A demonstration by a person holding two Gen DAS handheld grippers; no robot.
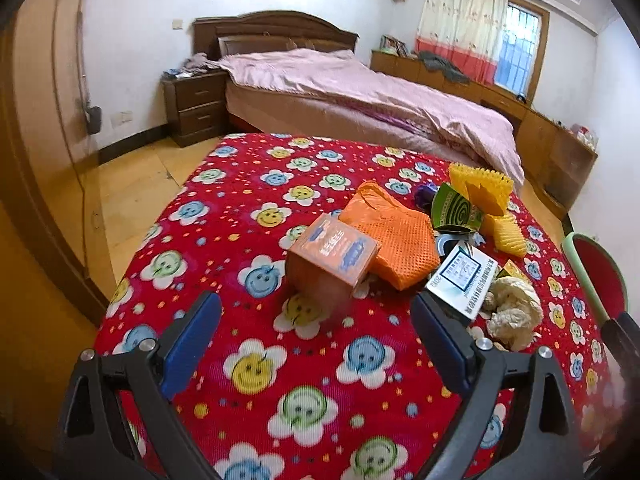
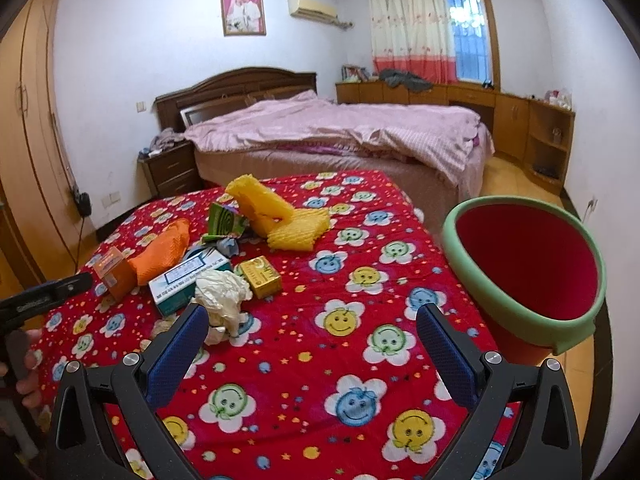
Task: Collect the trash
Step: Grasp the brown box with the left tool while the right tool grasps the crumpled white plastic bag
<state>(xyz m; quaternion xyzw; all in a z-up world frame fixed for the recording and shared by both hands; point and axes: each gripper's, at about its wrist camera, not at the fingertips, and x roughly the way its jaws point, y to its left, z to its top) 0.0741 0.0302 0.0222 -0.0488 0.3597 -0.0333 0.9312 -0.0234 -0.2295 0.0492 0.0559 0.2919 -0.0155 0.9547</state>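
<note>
Trash pile [image 2: 224, 256] is strewn on red smiley cloth [image 2: 320, 360] | orange box [image 1: 334, 254] at 12 o'clock of left gripper [image 1: 316, 320], jaws apart | right gripper [image 2: 312, 332] spread, empty | bin [image 2: 524, 264] at 2 o'clock

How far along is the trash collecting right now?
Nothing looks collected: what shows of the red bin is empty. Both the left gripper and right gripper are open, holding nothing. The orange box, crumpled paper and yellow foam remain on the tablecloth.
</note>
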